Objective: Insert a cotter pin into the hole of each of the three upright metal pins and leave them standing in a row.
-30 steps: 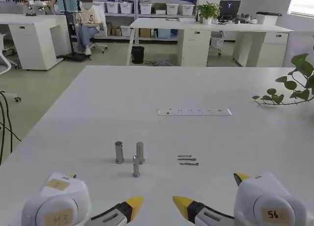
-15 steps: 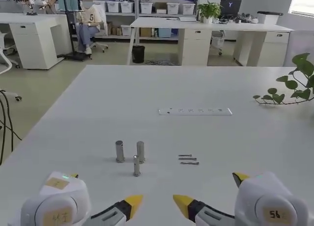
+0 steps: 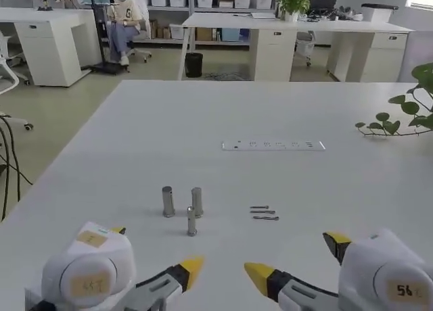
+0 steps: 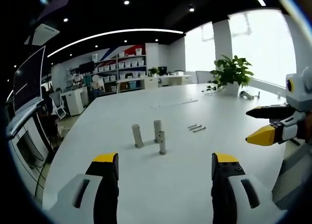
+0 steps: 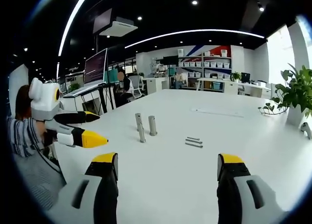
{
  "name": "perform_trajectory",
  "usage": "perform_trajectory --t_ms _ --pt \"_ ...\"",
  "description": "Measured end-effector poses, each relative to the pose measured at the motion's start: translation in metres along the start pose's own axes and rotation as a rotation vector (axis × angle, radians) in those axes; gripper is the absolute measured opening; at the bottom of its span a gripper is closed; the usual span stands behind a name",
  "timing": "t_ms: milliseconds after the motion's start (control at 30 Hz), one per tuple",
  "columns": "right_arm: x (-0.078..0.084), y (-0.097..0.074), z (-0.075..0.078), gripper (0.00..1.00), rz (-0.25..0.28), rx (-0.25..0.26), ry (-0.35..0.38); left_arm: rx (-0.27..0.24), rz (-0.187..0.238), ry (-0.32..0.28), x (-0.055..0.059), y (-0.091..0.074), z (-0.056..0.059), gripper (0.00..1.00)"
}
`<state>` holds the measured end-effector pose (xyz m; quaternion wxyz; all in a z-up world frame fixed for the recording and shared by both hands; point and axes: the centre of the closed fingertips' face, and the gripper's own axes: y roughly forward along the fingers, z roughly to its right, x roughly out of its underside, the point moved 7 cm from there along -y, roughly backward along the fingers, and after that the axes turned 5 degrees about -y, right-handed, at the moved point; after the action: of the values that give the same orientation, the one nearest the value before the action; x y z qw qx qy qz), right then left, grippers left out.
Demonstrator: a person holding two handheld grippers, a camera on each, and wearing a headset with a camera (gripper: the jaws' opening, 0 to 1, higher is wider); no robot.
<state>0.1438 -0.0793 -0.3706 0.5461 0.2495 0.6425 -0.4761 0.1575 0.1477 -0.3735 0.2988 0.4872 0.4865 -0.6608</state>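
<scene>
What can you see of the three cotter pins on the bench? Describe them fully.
The cotter pins are three thin, grey, metallic-looking slivers lying flat on the white table, roughly parallel, one behind another. They sit to the right of the upright metal pins, apart from them. Nothing else touches them; finer detail is too small to tell.

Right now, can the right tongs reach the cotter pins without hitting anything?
Probably yes: the right tongs are open, bare table lies between them and the cotter pins, and the metal pins stand off to the left.
</scene>
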Motion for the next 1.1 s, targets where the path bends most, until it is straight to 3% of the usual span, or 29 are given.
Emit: perform_trajectory --t_ms 300,467,700,933,1100 --pt "-0.012 0.003 0.006 0.78 -0.013 -0.022 0.014 0.089 -0.008 0.042 -0.012 0.034 0.001 0.62" --pt "-0.016 0.006 0.011 0.76 -0.007 -0.028 0.020 0.110 -0.032 0.062 -0.006 0.055 -0.003 0.56" --pt "-0.011 0.013 0.016 0.75 -0.020 -0.024 0.035 0.158 -0.084 0.022 0.006 0.083 -0.010 0.44" --pt "-0.002 0.021 0.018 0.73 -0.043 -0.022 0.044 0.167 -0.085 0.029 0.008 0.105 -0.018 0.33" --pt "0.003 0.024 0.016 0.73 -0.059 -0.029 0.041 0.201 -0.086 0.059 0.006 0.115 -0.016 0.22"
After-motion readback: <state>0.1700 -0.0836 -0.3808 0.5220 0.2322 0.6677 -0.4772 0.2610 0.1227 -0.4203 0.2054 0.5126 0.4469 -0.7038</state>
